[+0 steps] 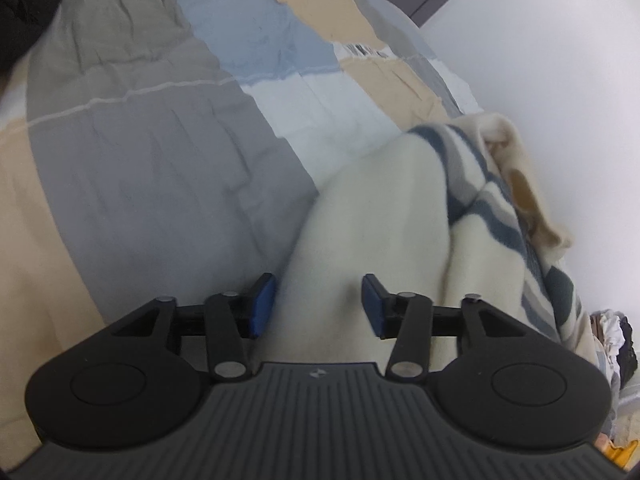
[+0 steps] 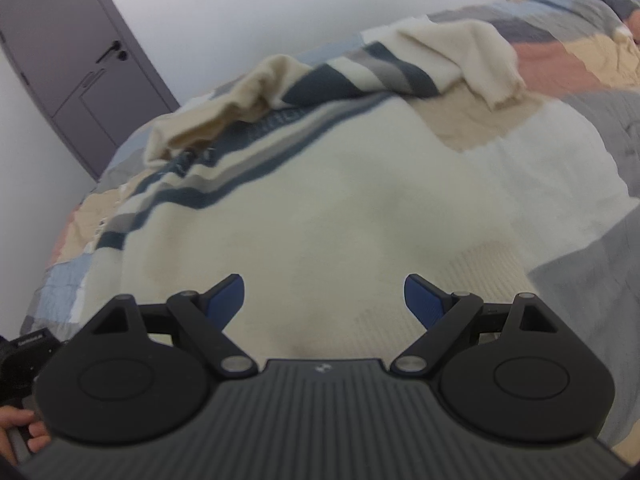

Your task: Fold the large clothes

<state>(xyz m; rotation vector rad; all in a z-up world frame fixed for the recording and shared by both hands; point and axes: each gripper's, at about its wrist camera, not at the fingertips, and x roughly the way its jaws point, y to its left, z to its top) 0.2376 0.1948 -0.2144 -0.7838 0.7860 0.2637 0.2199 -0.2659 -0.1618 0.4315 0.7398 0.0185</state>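
Observation:
A cream sweater (image 2: 320, 208) with dark blue and grey stripes lies spread on a patchwork bed cover (image 2: 580, 60). One sleeve (image 2: 472, 48) lies folded over its far side. My right gripper (image 2: 324, 300) is open, just above the sweater's ribbed hem, with nothing between its blue pads (image 2: 424, 300). In the left wrist view the same sweater (image 1: 380, 216) lies bunched toward the right. My left gripper (image 1: 318, 306) is open over the sweater's near edge, its blue pads (image 1: 262, 306) apart around the cloth.
The bed cover (image 1: 140, 160) spreads left of the sweater in grey, blue and tan patches. A white wall (image 1: 560, 60) lies right of the bed. A grey door (image 2: 68, 60) stands at the back left. A pile of clothes (image 1: 612, 336) lies at the far right.

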